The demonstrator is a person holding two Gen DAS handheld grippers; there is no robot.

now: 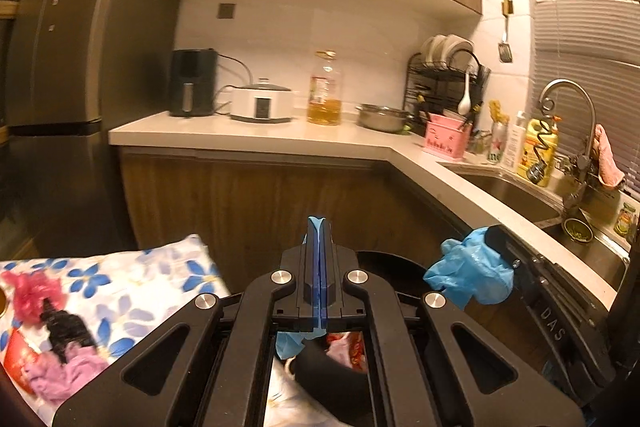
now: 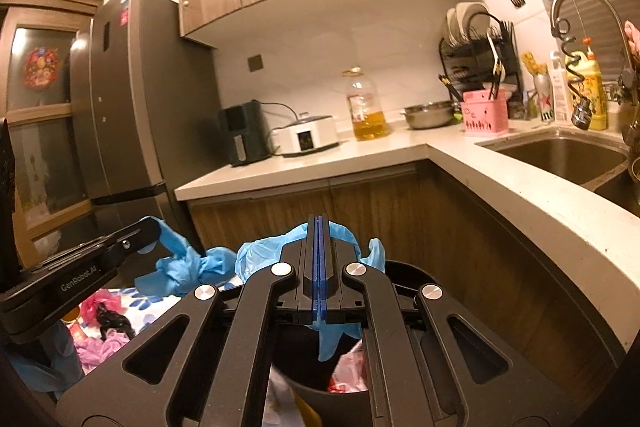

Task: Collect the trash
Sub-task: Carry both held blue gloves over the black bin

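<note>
Crowding the bin (image 2: 404, 269): floral table (image 1: 132, 267), counter (image 2: 500, 183).

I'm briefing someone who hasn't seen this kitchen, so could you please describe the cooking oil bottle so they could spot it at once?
Start at the white counter that runs from the tall grey fridge towards the sink. Along the back wall, the oil bottle stands between the white cooker and the steel pot. It is the only tall clear bottle there, with golden oil in its lower part.
</note>
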